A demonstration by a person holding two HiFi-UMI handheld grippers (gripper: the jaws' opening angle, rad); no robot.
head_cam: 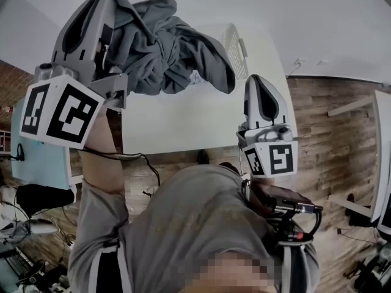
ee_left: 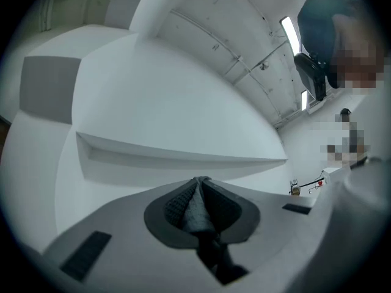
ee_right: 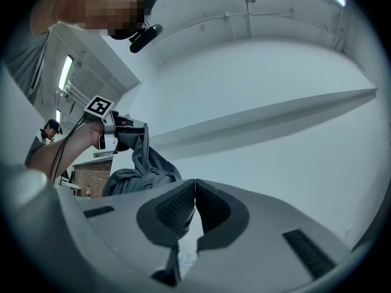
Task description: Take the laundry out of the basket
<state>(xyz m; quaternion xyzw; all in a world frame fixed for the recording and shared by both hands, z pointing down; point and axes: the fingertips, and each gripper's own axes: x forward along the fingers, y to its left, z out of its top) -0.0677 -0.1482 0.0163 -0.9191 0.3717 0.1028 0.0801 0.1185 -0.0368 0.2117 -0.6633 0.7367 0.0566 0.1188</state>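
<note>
Looking down in the head view, we see the left gripper (head_cam: 105,17) raised at the upper left of the frame, its jaws pinched on a crumpled dark grey cloth garment (head_cam: 165,47) that hangs bunched beneath it, clear of the white tabletop (head_cam: 183,127). Just behind the cloth, at upper centre, a strip of the white slatted plastic laundry basket (head_cam: 235,50) shows. We judge this piece to be out, but the basket's inside is hidden, so we cannot tell whether more laundry is left. The right gripper (head_cam: 259,81) stands at centre right with its jaws together on nothing. Brown wooden plank flooring (head_cam: 330,121) surrounds the table. In the left gripper view, the two dark pads meet narrowly on a fold of the grey fabric (ee_left: 195,215), which trails down toward the bottom of the frame; beyond them we see only white angled walls and a ceiling with a long strip light (ee_left: 290,32) at upper right. In the right gripper view, the jaws are fully closed and empty, and at left of the frame the garment dangles from the other gripper, against plain white walls.
</note>
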